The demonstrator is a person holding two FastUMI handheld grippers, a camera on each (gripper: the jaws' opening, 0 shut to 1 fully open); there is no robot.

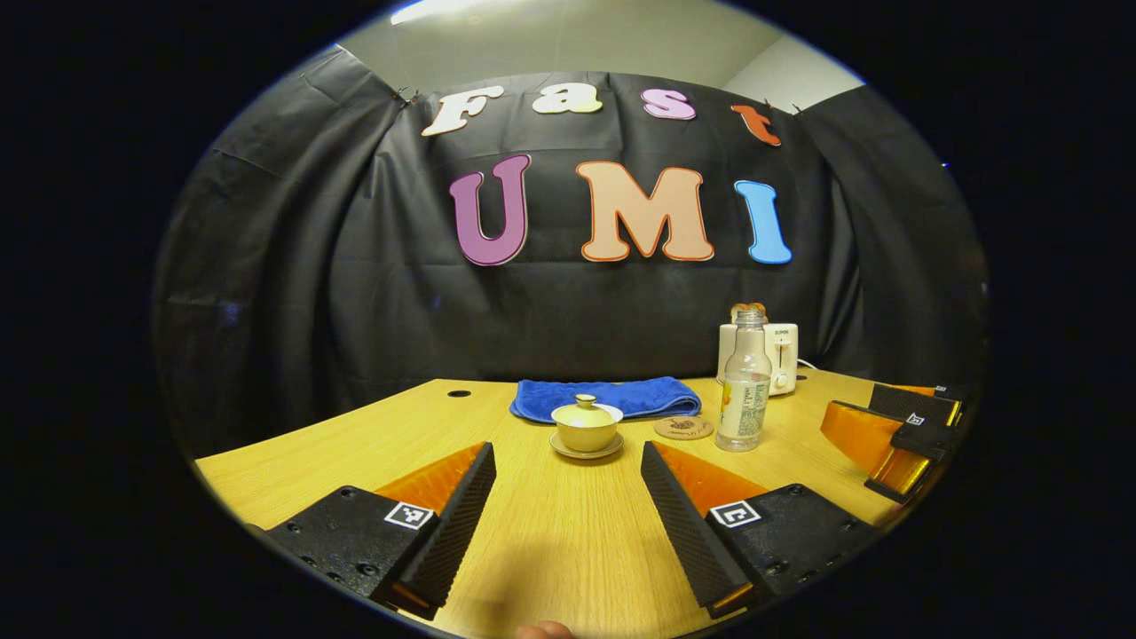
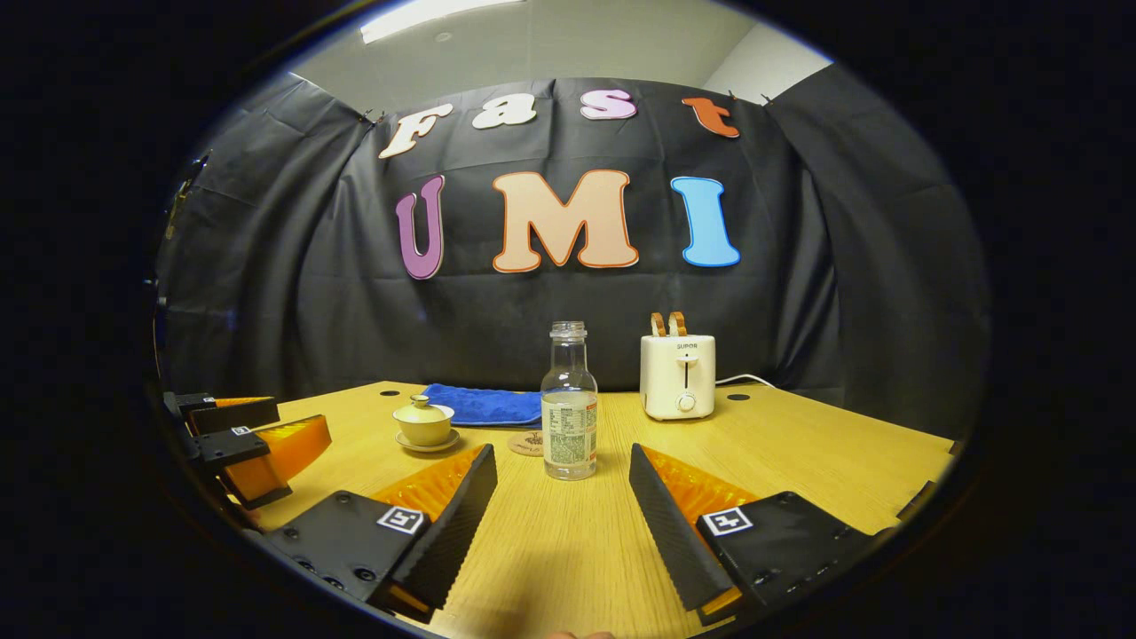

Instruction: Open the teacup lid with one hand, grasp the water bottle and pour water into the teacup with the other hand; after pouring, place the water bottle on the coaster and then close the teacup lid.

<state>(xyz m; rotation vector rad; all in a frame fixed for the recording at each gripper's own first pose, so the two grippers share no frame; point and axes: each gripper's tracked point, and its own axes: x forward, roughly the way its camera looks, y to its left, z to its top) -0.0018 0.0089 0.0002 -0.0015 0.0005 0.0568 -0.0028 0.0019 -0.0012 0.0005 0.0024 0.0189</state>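
Fingers of both grippers stand spread wide, empty, above the pale wooden surface. Left gripper faces the lidded yellow ceramic teacup; right gripper faces the clear uncapped water bottle beside the round cork coaster.
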